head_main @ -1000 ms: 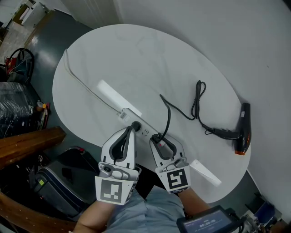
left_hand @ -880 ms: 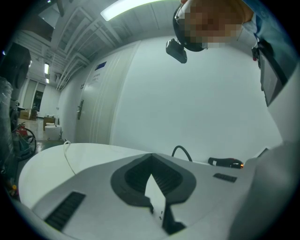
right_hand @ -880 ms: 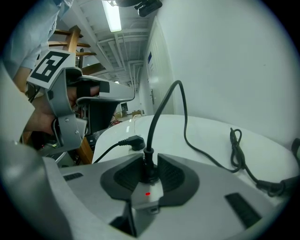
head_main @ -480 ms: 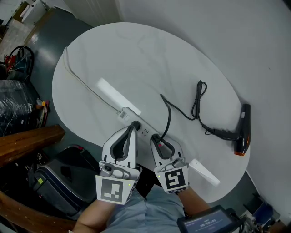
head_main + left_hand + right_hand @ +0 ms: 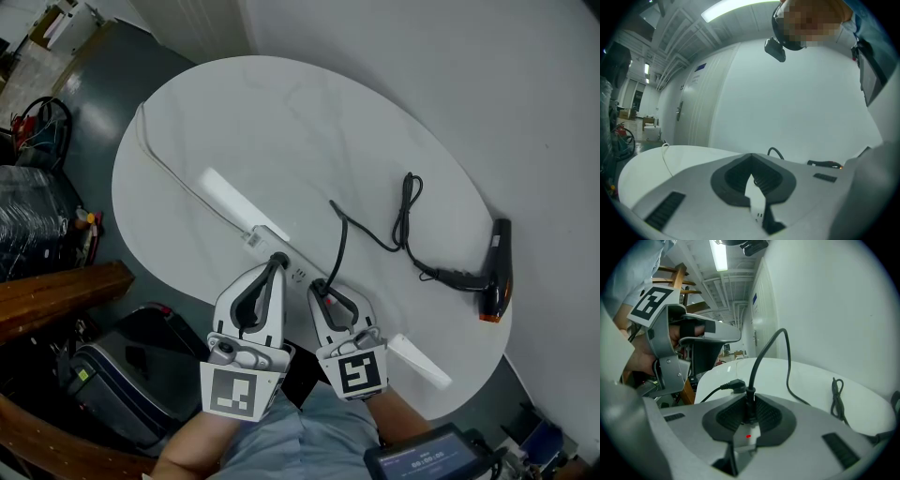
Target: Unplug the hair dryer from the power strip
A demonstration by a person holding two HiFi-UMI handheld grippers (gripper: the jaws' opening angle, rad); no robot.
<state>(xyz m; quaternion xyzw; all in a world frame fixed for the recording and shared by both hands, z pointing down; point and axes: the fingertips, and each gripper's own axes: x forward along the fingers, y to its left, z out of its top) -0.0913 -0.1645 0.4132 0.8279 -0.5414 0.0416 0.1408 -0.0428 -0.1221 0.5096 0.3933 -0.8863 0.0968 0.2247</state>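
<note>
Power strip [image 5: 270,235] near the tabletop's [image 5: 281,122] near edge, left gripper [image 5: 276,261] jaws clamped on it, right gripper [image 5: 322,286] jaws just closing onto the black plug [image 5: 749,401], second plug [image 5: 733,385] just beside, hair dryer [image 5: 497,277] at right edge, white bar [image 5: 419,361] nearby.

Your head view looks steeply down on the round table [image 5: 281,122]. Each gripper view rides low, close behind its own jaws, facing across it (all three share the power strip [image 5: 267,234]).
</note>
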